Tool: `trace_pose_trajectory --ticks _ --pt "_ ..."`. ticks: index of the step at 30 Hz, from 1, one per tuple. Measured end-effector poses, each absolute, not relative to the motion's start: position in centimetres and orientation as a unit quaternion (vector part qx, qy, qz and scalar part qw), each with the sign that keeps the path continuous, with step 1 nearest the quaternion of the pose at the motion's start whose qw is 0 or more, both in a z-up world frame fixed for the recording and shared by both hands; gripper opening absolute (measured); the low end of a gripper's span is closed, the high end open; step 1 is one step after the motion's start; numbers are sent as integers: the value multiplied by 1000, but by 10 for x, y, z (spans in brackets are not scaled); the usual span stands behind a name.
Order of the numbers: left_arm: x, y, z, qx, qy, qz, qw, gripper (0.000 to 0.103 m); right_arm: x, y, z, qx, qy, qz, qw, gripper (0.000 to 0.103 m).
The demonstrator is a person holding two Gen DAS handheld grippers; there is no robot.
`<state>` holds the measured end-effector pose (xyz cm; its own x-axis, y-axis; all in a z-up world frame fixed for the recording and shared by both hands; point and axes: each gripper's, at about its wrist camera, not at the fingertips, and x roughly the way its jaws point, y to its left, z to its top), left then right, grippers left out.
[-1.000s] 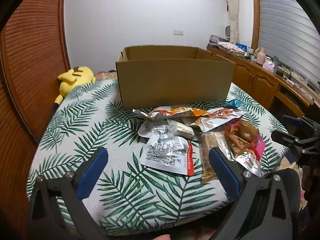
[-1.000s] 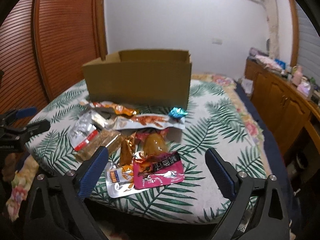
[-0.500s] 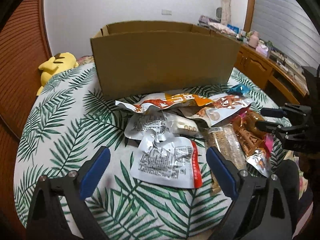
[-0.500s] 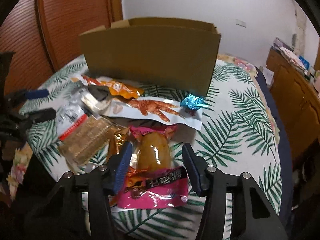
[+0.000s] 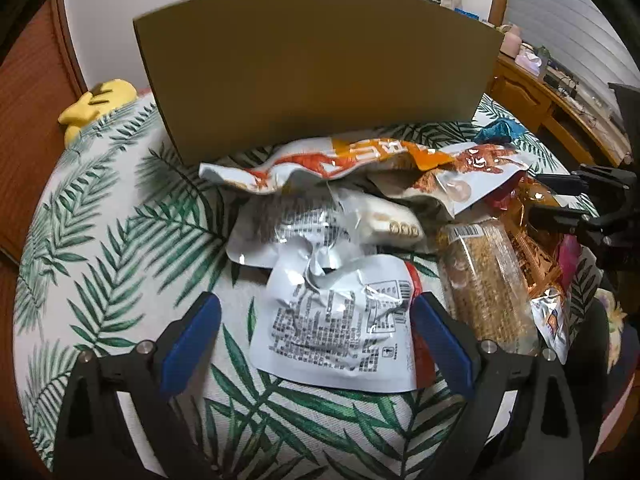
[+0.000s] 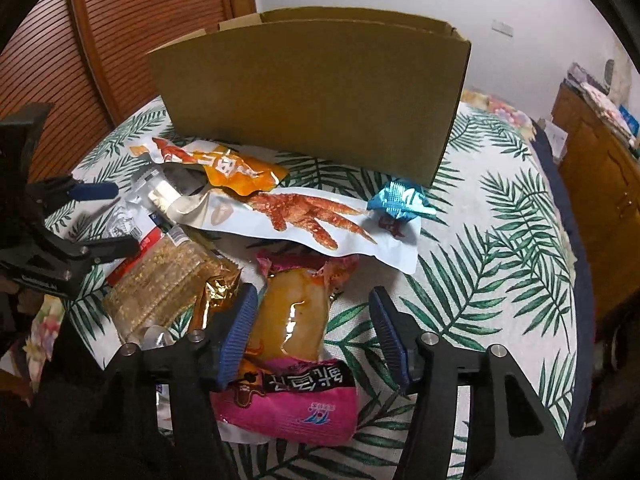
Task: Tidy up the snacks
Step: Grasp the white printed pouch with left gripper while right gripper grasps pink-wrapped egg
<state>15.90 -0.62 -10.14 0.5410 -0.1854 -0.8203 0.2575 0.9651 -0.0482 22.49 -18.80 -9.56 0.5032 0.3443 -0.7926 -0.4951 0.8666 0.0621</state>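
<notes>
currently a heap of snack packets is seen on a palm-leaf printed cover [image 5: 120, 248], in front of an open cardboard box [image 5: 316, 68] standing on the same surface. the left gripper [image 5: 316, 320] is held low over the near edge of the heap with its blue-padded fingers [image 5: 192, 340] spread wide, and a crumpled white packet with black print and a red edge [image 5: 340, 320] lies between them without being touched. behind that packet a second silvery packet [image 5: 288, 232] is seen, then an orange-and-white packet [image 5: 320, 160] lying just in front of the box wall. a clear-wrapped sesame bar [image 5: 484, 280] lies just beside the white packet on its right.

in the right wrist view, the right gripper [image 6: 312, 332] is seen with its fingers [image 6: 240, 332] moderately apart, placed on either side of a pink packet holding a yellowish chicken piece [image 6: 296, 320]; the left pad is close against the packet's edge, and whether it touches cannot be told. beyond it lies a white chicken-feet packet [image 6: 312, 220], with a blue foil sweet [image 6: 400, 202] resting on its far right corner, near the box. a yellow plush toy [image 5: 96, 100] lies at the far left edge of the cover, and a wooden cabinet [image 6: 596, 184] stands to the right.
</notes>
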Motion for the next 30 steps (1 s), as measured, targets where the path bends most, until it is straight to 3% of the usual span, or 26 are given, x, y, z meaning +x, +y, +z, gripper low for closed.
trace_pose_trajectory --ticks 3,6,7,11,19,25,30 --pt "160 -4 -102 40 458 -134 878 96 231 -191 -97 -71 446 253 856 62" --pt "158 -3 -100 45 445 -142 883 83 234 -196 -96 -61 450 258 853 63" --pt "158 -3 -99 46 441 -144 885 75 235 -196 -96 -61 450 258 852 63" --pt "157 0 -97 42 440 -153 884 72 236 -197 -93 -62 451 256 853 63" --pt "158 4 -98 33 433 -166 885 71 238 -200 -89 -38 463 270 843 63" --pt "160 0 -100 40 433 -162 886 79 241 -190 -90 -41 469 272 839 63" --pt "159 -3 -101 54 425 -159 889 76 240 -178 -97 -73 476 265 835 63"
